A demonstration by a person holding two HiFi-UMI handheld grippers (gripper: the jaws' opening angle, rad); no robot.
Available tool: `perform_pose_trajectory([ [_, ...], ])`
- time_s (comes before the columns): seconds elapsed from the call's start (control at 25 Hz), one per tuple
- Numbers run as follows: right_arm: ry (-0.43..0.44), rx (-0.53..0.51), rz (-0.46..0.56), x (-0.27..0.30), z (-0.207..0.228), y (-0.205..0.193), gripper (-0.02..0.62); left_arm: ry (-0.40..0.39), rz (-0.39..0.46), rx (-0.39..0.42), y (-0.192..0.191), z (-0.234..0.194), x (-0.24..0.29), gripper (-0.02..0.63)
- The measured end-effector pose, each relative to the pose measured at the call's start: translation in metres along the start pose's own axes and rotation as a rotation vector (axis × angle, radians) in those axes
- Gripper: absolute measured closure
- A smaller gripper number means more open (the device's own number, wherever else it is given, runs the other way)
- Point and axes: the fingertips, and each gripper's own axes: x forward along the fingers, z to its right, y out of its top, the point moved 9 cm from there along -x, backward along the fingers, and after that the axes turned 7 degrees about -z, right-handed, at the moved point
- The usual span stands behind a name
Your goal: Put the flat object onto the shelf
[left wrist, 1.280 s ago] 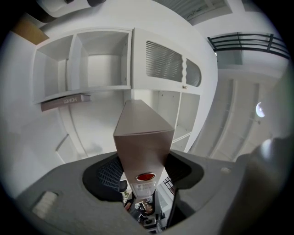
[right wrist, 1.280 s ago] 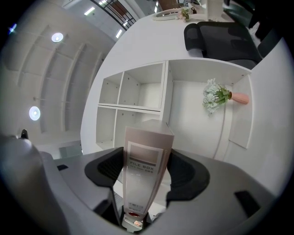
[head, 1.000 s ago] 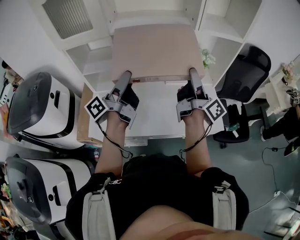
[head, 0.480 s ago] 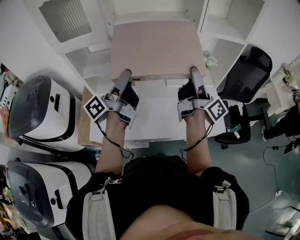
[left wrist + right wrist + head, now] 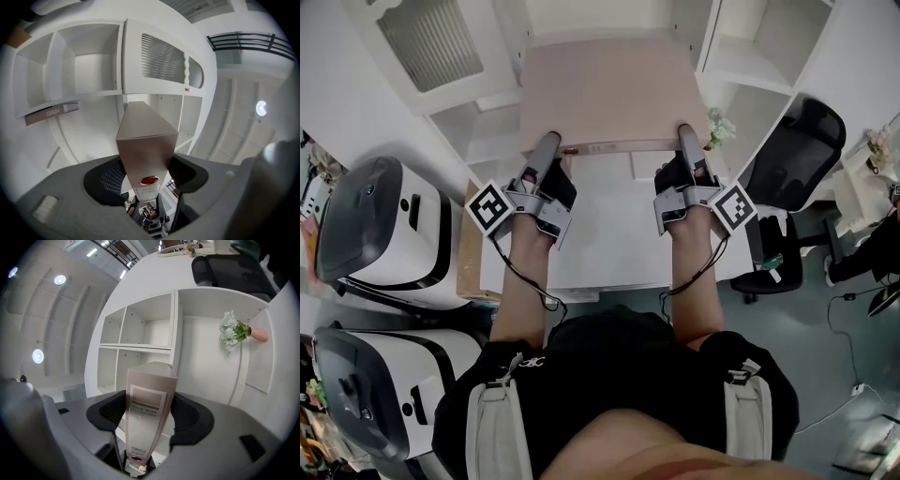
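Flat box [image 5: 614, 94], pale pinkish-brown, is up off the white surface [image 5: 609, 234], held by its near edge btw both grippers. In head view its broad face is up & its far end reaches toward the middle bay of the white shelf unit [image 5: 741, 56]; can't tell if that far end touches any board. L gripper [image 5: 547, 142] has the near L corner: in left gripper view its fingers [image 5: 108, 180] are closed narrow on the box's thin edge, dark pads against both sides, w/ a red oval sticker [image 5: 149, 180] on that edge down btw the pads. R gripper [image 5: 684, 133] has the near R corner the same way: right gripper view shows its fingers clamped on the edge that carries a framed label [image 5: 146, 411] reading "FILE BOX". Both marker cubes [image 5: 492, 208] face up in head view. Shelf unit has open bays L & R of the box & a louvred door [image 5: 436, 37] upper L. White flowers in a pink vase [image 5: 236, 333] sit in a bay on the R, near the box's R side but apart from it. A flat printed item [image 5: 49, 112] lies on a shelf board to the L. Black office chair [image 5: 792, 131] stands R of the surface; two white-&-black machines [image 5: 384, 220] sit on the L.
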Motion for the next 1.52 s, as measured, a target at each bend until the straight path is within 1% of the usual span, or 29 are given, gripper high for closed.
perform_pose_trajectory([
  [0.2,0.016,0.013,0.006,0.01,0.0,0.004,0.304,-0.008,-0.004,0.023,0.006,0.001,0.007,0.314],
  [0.32,0.032,0.007,0.017,0.01,-0.002,0.004,0.304,-0.019,-0.007,0.027,0.007,0.001,0.006,0.314],
  [0.44,0.031,0.011,0.019,0.022,0.0,0.008,0.304,-0.028,-0.009,0.025,0.014,-0.001,0.016,0.314],
  [0.68,0.009,0.003,0.01,0.063,0.008,0.025,0.304,0.012,0.006,0.022,0.041,-0.008,0.045,0.311],
  [0.88,0.009,-0.002,0.011,0.082,0.012,0.032,0.304,0.015,0.034,0.023,0.052,-0.013,0.06,0.308],
  [1.0,0.009,0.004,0.021,0.094,0.013,0.036,0.304,0.027,0.045,0.01,0.06,-0.015,0.071,0.308],
  [1.16,-0.01,-0.006,0.026,0.11,0.014,0.041,0.302,0.038,0.052,-0.011,0.072,-0.017,0.084,0.307],
  [1.32,-0.043,-0.011,0.03,0.124,0.012,0.046,0.298,0.051,0.067,-0.014,0.083,-0.02,0.095,0.304],
  [1.52,-0.072,-0.031,0.042,0.137,0.011,0.052,0.295,0.058,0.081,0.019,0.091,-0.021,0.107,0.279],
])
